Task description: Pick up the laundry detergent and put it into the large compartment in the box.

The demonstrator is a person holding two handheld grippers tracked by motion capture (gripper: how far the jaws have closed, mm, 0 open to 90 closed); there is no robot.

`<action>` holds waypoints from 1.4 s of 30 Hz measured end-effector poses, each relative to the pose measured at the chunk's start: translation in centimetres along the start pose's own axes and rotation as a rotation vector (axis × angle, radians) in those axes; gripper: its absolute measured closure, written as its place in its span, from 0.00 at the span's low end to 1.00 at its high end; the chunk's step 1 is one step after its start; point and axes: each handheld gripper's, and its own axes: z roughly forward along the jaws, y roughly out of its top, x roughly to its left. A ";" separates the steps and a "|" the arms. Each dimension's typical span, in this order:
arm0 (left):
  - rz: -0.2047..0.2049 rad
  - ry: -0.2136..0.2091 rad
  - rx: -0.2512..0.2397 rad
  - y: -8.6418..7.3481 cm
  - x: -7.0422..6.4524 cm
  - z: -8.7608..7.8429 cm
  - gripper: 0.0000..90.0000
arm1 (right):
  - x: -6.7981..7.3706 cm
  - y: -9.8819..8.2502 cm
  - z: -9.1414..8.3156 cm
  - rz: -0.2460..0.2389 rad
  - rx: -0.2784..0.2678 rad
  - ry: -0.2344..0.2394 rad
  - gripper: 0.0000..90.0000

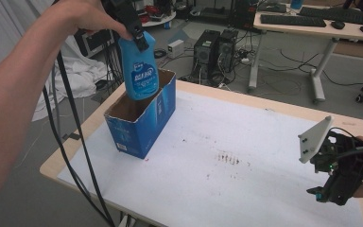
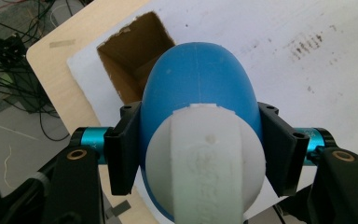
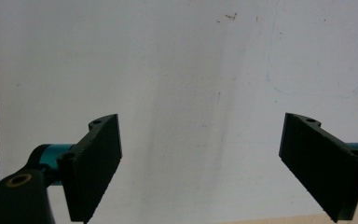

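A blue plastic bottle with a white cap hangs upright over the open blue cardboard box, its base just inside the box's mouth. My left gripper is shut on the bottle's top, pointing down from above. In the left gripper view the bottle sits between the jaws, their pads pressed on both sides, and the brown inside of the box shows beyond it. Low at the table's right end my right gripper is open with nothing between its fingers, over the white sheet.
A white sheet with brown stains covers the wooden table. Black cables trail from my left gripper past the table's left edge. Beyond the far edge stand computer towers and a desk with keyboards.
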 end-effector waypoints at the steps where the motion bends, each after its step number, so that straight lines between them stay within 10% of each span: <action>1: 0.002 0.001 0.002 -0.4 0.2 0.5 0.43 | 0.0 0.1 0.1 -0.005 0.002 0.000 0.14; 42: 0.186 -0.115 0.097 -6.2 1.3 14.2 0.43 | 0.3 0.5 1.9 -0.009 0.034 0.032 0.14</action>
